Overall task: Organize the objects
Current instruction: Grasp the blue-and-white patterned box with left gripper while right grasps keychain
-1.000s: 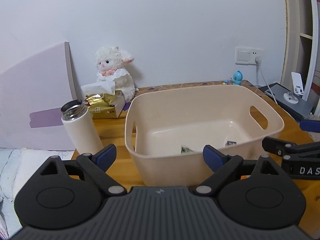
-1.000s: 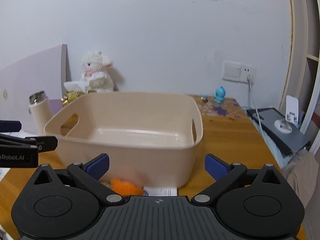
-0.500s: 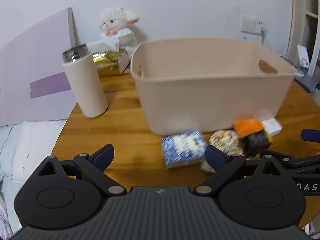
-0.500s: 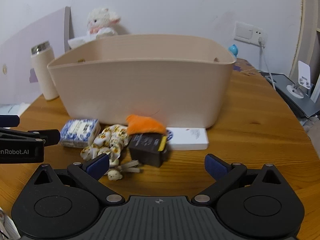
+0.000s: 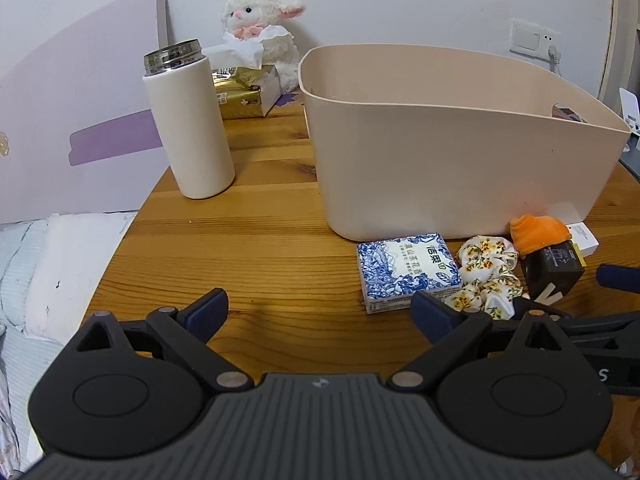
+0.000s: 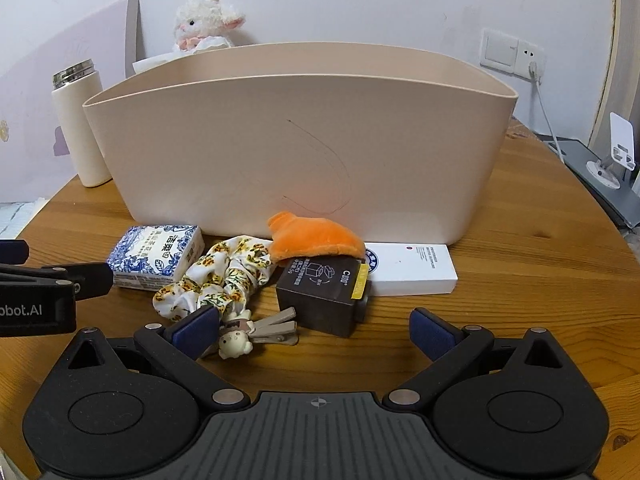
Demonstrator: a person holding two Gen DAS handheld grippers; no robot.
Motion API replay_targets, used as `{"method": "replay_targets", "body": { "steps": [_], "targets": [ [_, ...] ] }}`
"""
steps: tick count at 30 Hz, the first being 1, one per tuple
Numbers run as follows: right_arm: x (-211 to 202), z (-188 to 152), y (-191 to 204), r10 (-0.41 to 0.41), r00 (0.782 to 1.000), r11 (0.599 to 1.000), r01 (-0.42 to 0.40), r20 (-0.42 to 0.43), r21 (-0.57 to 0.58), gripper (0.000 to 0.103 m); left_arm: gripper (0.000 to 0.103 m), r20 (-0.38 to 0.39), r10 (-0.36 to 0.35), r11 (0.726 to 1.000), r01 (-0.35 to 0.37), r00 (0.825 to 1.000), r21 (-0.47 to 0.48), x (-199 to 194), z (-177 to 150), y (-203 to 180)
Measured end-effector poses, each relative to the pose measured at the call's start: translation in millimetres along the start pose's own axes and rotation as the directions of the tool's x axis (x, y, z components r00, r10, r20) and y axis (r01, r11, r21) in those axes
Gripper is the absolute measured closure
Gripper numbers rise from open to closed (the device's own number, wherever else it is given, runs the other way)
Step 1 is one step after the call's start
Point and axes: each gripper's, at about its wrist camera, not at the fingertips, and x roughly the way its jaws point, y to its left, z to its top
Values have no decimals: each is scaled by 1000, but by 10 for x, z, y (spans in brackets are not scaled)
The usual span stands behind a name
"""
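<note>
A beige plastic basket [image 5: 452, 168] [image 6: 296, 152] stands on the round wooden table [image 5: 260, 248]. In front of it lie a blue-and-white tissue pack [image 5: 406, 270] [image 6: 158, 256], a floral scrunchie [image 5: 486, 270] [image 6: 224, 276], an orange plush piece [image 6: 316, 236], a black box [image 6: 326, 292], a white box [image 6: 412, 268] and a bear hair clip [image 6: 256, 330]. My left gripper [image 5: 320, 308] is open and empty, low over the table left of the tissue pack. My right gripper [image 6: 314, 332] is open and empty, just before the black box and clip.
A white thermos [image 5: 188, 120] stands left of the basket. A gold tissue box [image 5: 244, 92] and a plush lamb [image 5: 260, 20] sit behind it at the wall. A grey device with a phone stand [image 6: 608, 168] lies at the right edge.
Both grippers have dropped from above the basket rim and pulled back toward the table's near side. The small objects in front of the basket have come into view.
</note>
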Motion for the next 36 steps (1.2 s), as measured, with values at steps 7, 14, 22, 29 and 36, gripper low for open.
{"method": "replay_targets", "body": {
  "steps": [7,14,22,29,36],
  "targets": [
    [-130,-57,-93,-32,999,999,32,-16,-39,0,5,1,-5,1000,5,1000,-21,30,-2,13],
    [-212,-90,-339,-93,996,996,93,-12,-8,1,5,-3,-17,999,17,1000,-28,59,-13,-2],
    [-148,-123,-257,-26,999,1000,26,-35,-4,1,5,28,-67,997,68,997,-45,97,54,-71],
    [-140,-169,-266,-17,999,1000,17,-28,-6,5,5,16,-88,993,89,996,-72,276,124,-155],
    [-198,-180,-343,-27,1000,1000,27,6,1,24,5,-51,-109,990,104,993,-98,504,105,-193]
  ]
}}
